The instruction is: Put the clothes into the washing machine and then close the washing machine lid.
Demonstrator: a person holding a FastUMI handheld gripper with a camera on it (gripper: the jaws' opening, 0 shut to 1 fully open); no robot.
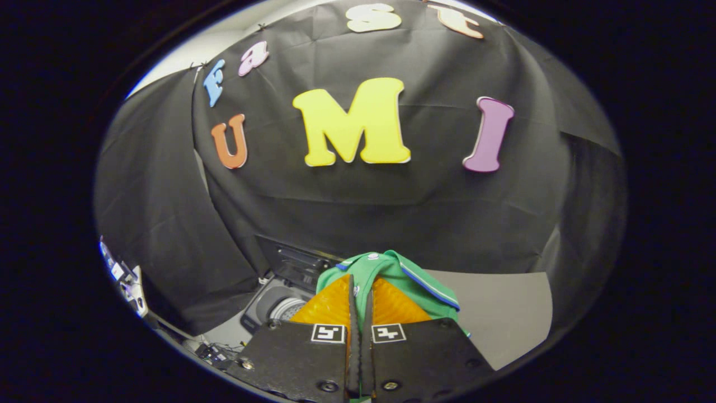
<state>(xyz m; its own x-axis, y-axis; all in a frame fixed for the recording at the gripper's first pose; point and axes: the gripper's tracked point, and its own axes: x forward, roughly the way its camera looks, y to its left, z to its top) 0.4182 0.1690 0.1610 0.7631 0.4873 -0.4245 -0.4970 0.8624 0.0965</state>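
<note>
Gripper [361, 296] fingers press together on a green polo shirt [391, 274], lifted ahead of them against the black cloth wall [391, 212]. Below and left sits the washing machine [274, 302], lid [296, 260] raised, drum open.

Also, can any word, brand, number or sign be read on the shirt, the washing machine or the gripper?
Green shirt, pinched between the shut fingers: no text to read.
Gripper: two square black-and-white code markers, no words.
Washing machine: control panel too dark and small to read.
</note>
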